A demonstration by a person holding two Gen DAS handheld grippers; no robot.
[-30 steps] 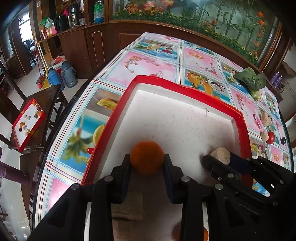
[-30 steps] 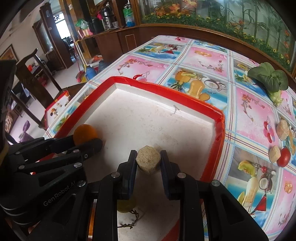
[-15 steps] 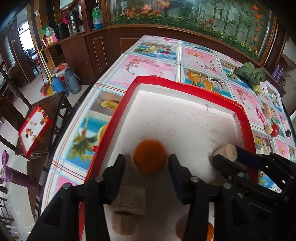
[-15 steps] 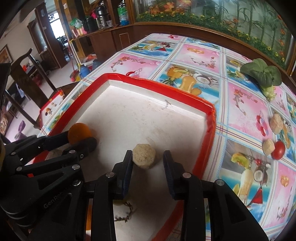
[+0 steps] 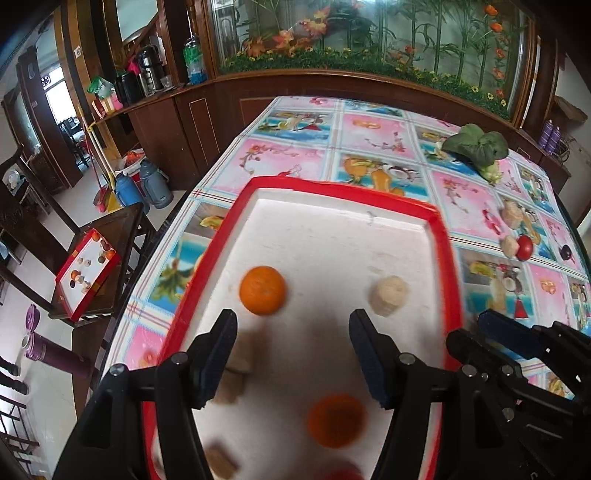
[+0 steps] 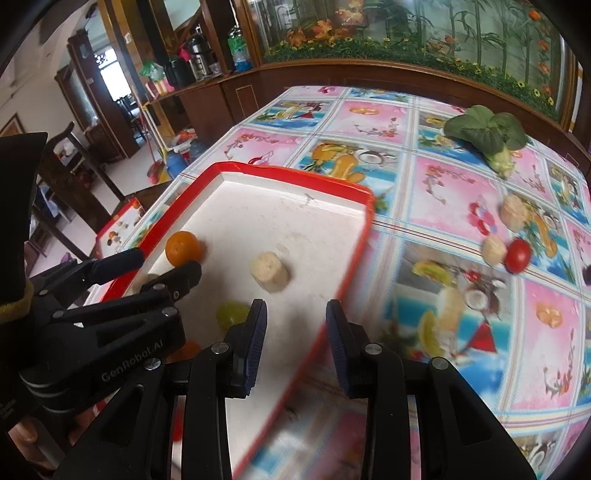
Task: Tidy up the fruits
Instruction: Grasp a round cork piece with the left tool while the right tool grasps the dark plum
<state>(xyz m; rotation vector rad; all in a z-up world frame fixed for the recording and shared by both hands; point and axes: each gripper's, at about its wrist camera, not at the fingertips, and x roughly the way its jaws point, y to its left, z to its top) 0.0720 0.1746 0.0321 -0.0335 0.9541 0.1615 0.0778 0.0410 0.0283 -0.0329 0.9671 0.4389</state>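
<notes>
With both the left gripper (image 5: 291, 325) and right gripper (image 6: 295, 328) jaws apart and empty, the orange (image 5: 262, 290) and beige piece (image 6: 270, 272) lie loose in the red tray (image 5: 441, 236), where a careless knock could roll them.

Far wall: a glass panel (image 5: 369, 33) of painted bamboo and orange flowers above dark curved wood panelling (image 5: 295, 88).
Worktop: a cloth (image 5: 369, 125) of pink and blue fruit squares.
Sideboard: flasks and a bottle (image 5: 192, 61) (lit from the doorway).
Floor: pale tiles (image 5: 48, 391), two thermos jugs (image 5: 142, 184), a dark chair (image 5: 107, 236).
</notes>
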